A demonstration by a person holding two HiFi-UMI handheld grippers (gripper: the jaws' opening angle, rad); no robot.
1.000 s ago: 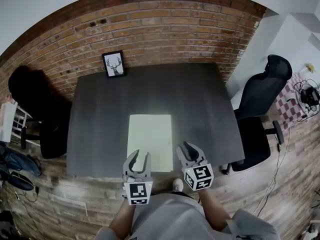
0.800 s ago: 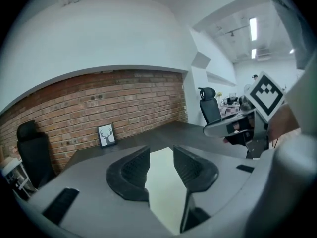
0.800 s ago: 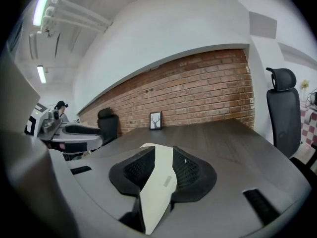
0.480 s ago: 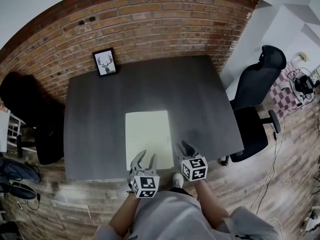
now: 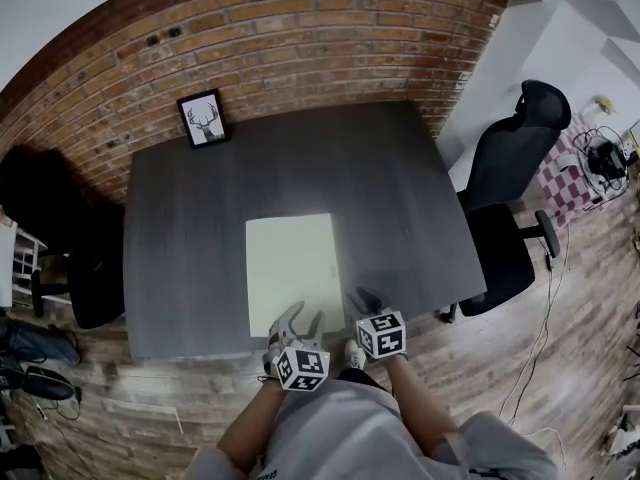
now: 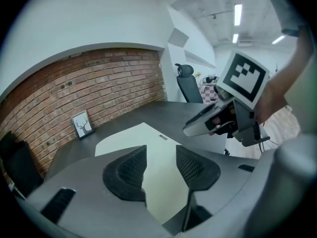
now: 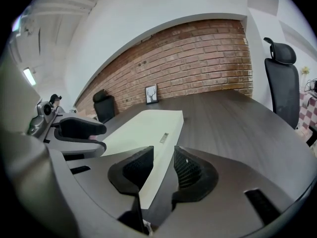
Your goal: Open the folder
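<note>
Opening with nothing gripped, the left gripper (image 5: 303, 318) and right gripper (image 5: 363, 298) hover; the folder (image 5: 293, 273) lies unopened just ahead of them.

Label (image 7: 164, 138) on folder (image 7: 143, 125) too small to read. Person's torso (image 5: 350, 430) cut off at bottom edge.

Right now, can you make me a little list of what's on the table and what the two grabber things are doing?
table: dark grey, in front of a brick wall
folder: pale, closed, lying flat near the front edge
picture: small framed deer, standing at the back left corner
chair: black office chair, right of the table
left gripper: over the folder's near edge, jaws opening, nothing between them
right gripper: by the folder's near right corner, jaws opening, nothing gripped
</note>
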